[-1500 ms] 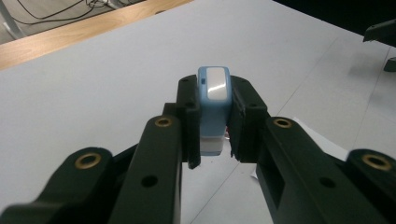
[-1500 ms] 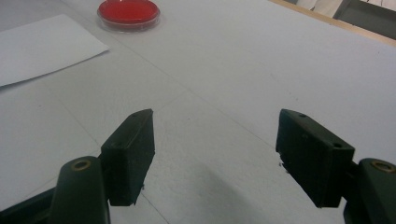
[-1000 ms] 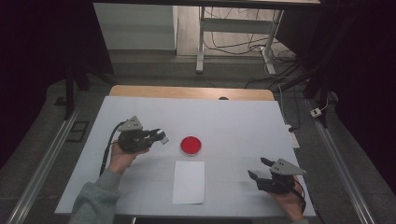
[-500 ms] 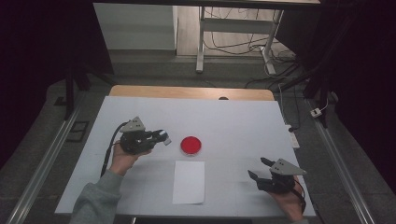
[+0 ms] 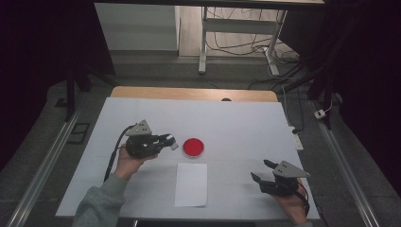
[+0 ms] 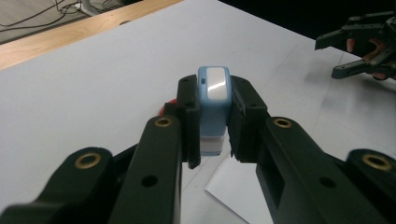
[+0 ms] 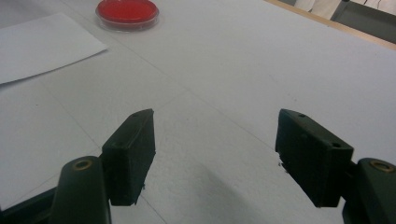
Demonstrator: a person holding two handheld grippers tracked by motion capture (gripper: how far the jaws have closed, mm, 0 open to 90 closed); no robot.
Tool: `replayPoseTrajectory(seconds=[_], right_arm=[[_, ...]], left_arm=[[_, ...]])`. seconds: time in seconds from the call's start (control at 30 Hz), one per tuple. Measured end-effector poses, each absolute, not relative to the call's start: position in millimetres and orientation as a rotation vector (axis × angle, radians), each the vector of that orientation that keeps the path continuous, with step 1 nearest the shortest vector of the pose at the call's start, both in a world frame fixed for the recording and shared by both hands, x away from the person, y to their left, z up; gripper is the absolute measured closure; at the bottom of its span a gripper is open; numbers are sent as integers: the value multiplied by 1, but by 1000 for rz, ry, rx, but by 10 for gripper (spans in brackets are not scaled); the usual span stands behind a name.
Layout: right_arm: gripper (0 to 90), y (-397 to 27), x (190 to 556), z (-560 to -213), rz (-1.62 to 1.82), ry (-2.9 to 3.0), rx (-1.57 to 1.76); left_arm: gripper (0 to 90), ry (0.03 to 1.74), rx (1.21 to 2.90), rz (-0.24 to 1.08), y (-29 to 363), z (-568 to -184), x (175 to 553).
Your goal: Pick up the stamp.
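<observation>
My left gripper (image 5: pixel 169 141) is shut on a small blue-and-white stamp (image 6: pixel 213 100), which it holds above the white table just left of a round red ink pad (image 5: pixel 193 147). In the left gripper view the pads press on both sides of the stamp, and the pad's red edge (image 6: pixel 169 103) peeks out behind the left jaw. A white sheet of paper (image 5: pixel 191 184) lies in front of the ink pad. My right gripper (image 5: pixel 261 170) rests low at the front right, open with nothing between its jaws (image 7: pixel 215 135). The ink pad (image 7: pixel 127 11) and paper (image 7: pixel 42 44) lie far ahead of it.
The white tabletop (image 5: pixel 246 123) ends in a wooden strip (image 5: pixel 189 93) at the far edge. Beyond it stand a metal table frame (image 5: pixel 203 42) and loose cables (image 5: pixel 246 45) on the floor. A small white box (image 5: pixel 321 114) lies off the table's right side.
The left gripper with the stamp has edged slightly right, toward the red ink pad. The right gripper has not moved.
</observation>
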State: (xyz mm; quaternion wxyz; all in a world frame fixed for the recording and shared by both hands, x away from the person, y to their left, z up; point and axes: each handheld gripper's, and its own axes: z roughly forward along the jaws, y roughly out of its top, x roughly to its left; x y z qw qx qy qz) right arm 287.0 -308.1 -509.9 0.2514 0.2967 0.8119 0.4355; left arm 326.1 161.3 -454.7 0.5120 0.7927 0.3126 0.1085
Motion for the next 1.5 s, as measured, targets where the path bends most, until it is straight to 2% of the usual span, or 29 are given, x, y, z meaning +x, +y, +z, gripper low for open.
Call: replayPoseTrajectory(seconds=[1.5], right_arm=[[289,-305,284,-508,1196,2200,817]], left_arm=[[756,625,1910,143,110,-453,307]])
